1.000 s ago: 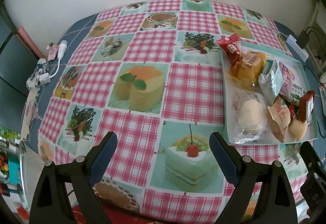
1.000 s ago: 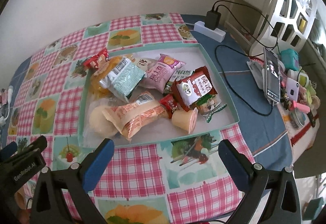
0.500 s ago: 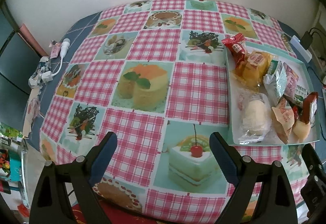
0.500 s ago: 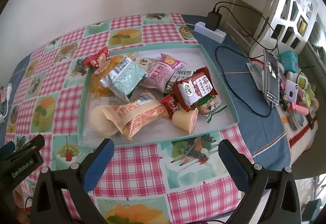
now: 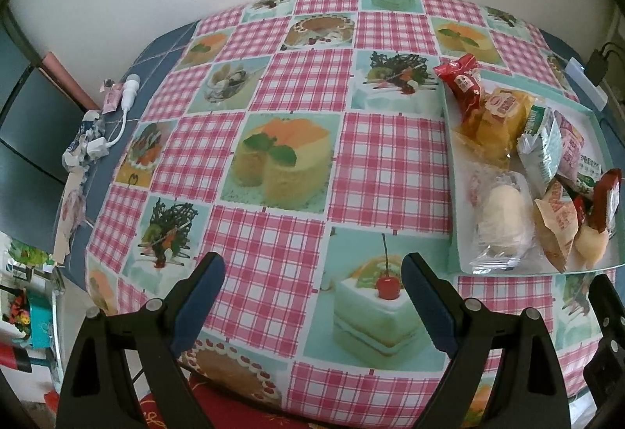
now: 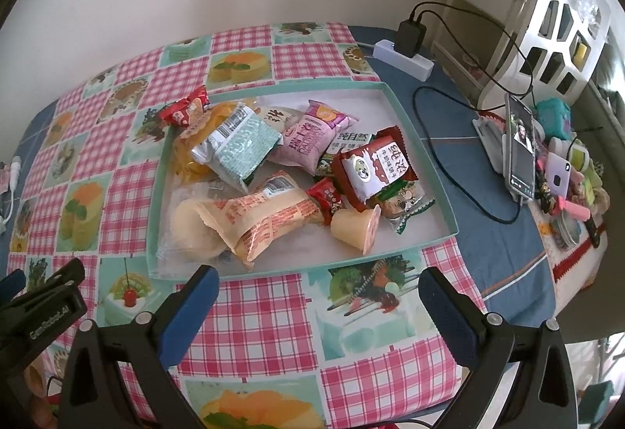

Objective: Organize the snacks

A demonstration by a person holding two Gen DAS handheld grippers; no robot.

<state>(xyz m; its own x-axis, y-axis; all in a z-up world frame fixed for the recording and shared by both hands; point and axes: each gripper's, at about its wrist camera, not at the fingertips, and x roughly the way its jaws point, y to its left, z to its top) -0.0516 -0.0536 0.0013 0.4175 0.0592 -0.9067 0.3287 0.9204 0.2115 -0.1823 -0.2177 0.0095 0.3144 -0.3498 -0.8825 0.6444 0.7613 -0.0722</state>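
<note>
Snacks [image 6: 273, 171] lie piled in the tray [image 6: 425, 152] at frame centre; both claws [image 5: 312, 296] [image 6: 316, 308] spread, empty; a pinch could drag neighbouring packets out.

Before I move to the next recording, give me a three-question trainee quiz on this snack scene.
1. True or false: the left gripper holds a snack.
2. Where does the jelly cup lie? A) in the tray B) on the tablecloth C) between the right gripper's jaws
3. Fill in: the phone stands to the ____ of the tray in the right wrist view.

Key: 1 false, both grippers are open and empty; 2 A; 3 right.
</note>
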